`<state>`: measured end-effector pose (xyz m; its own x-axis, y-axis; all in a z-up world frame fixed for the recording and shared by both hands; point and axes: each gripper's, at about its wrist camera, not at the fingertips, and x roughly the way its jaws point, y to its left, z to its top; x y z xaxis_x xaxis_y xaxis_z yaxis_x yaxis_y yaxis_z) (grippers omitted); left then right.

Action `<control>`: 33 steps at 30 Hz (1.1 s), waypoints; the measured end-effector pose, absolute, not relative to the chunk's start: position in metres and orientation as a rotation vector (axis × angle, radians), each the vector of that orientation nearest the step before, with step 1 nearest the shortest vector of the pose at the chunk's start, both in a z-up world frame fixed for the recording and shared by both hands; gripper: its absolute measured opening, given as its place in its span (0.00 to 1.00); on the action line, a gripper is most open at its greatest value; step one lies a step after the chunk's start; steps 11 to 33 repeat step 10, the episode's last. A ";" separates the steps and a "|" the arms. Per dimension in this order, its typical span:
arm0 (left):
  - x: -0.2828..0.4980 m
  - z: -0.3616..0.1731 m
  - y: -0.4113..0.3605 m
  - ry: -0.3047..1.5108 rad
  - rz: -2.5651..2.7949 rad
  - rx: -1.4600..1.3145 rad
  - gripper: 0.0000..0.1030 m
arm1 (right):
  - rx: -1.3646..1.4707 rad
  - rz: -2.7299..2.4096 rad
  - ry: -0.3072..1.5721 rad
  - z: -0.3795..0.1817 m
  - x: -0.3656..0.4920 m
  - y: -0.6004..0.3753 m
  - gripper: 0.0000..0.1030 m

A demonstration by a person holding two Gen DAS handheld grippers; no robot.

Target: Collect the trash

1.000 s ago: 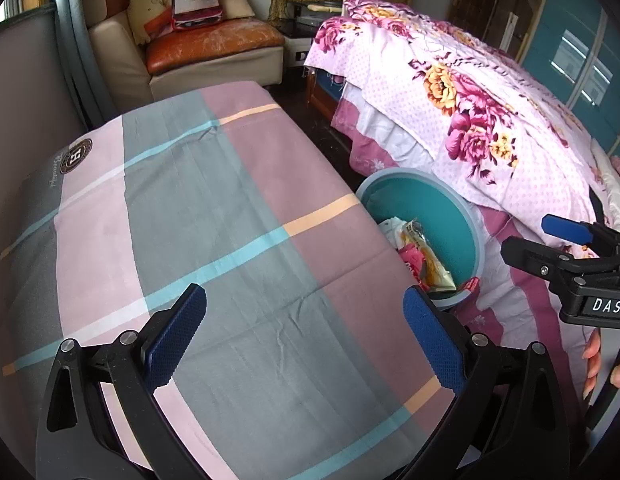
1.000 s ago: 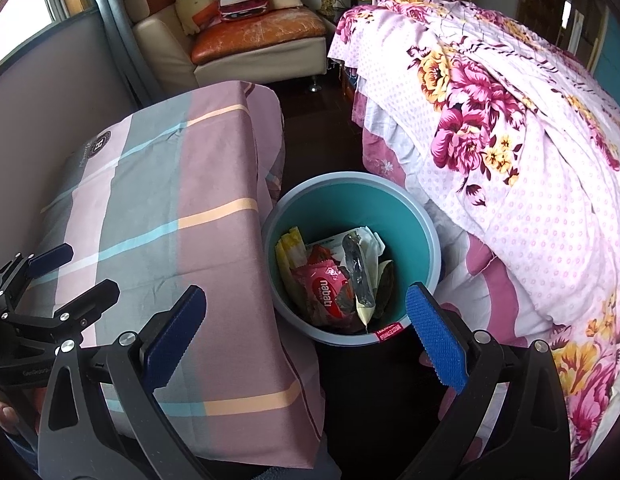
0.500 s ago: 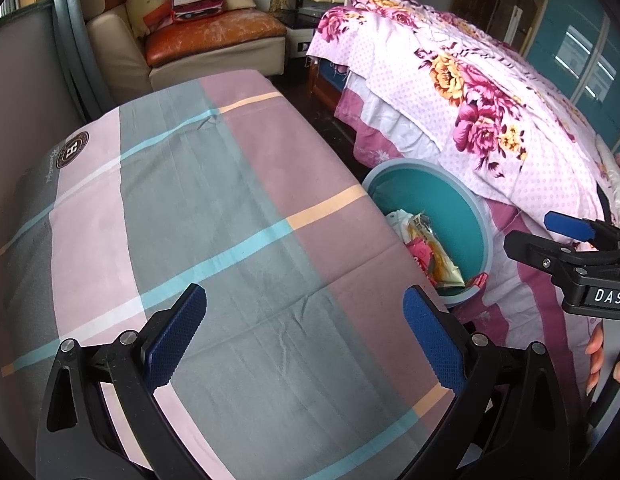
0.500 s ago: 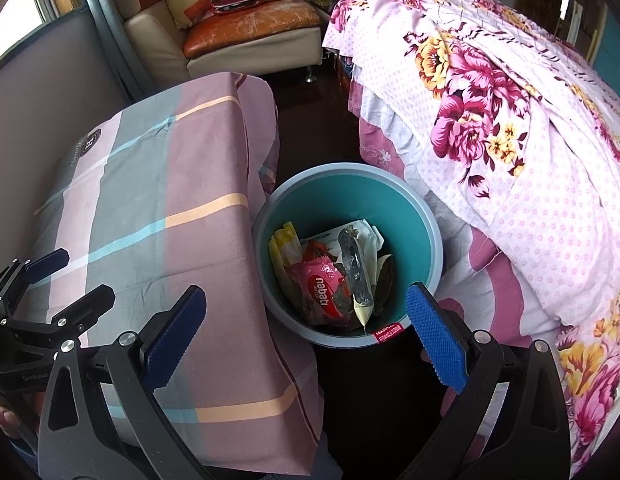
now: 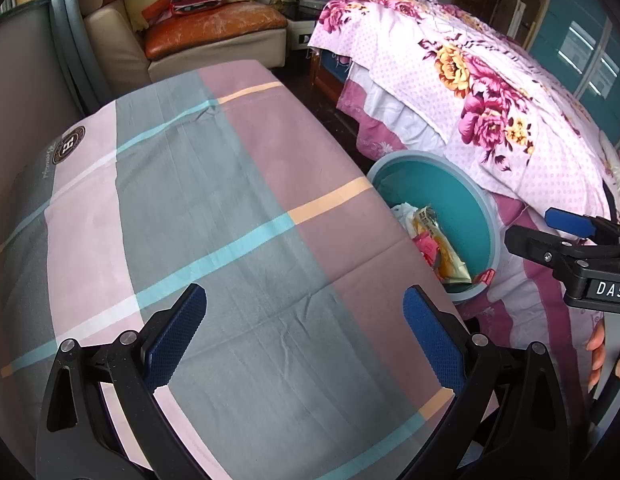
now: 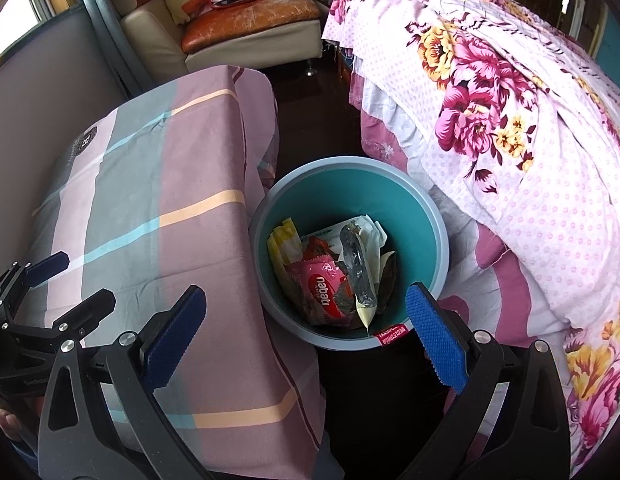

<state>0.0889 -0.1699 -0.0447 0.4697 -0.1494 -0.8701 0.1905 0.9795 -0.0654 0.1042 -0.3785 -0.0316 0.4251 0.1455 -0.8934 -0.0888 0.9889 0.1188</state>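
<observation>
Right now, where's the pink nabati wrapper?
In the right wrist view, the pink nabati wrapper lies inside the teal bin, low centre, between the yellow packet and a clear plastic wrapper; the bin stands between checked cloth and floral bedspread.

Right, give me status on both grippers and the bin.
Left gripper open, empty, over checked cloth. Right gripper open, empty, above teal bin. Wrappers inside bin. Nothing blocking.

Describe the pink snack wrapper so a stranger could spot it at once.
Find the teal bucket on the floor between the plaid-covered table and the floral bed. The pink wrapper lies in its trash pile, right of the yellow packet. Only it bears a red oval with white lettering.
</observation>
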 end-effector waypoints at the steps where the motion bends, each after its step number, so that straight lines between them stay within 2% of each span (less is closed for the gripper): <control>1: 0.089 -0.046 -0.170 1.064 -0.208 0.043 0.96 | 0.056 0.145 1.125 -0.033 0.105 -0.379 0.93; 10: 0.096 -0.059 -0.167 1.115 -0.199 0.019 0.96 | 0.059 0.135 1.143 -0.040 0.109 -0.382 0.93; 33: 0.096 -0.059 -0.167 1.115 -0.199 0.019 0.96 | 0.059 0.135 1.143 -0.040 0.109 -0.382 0.93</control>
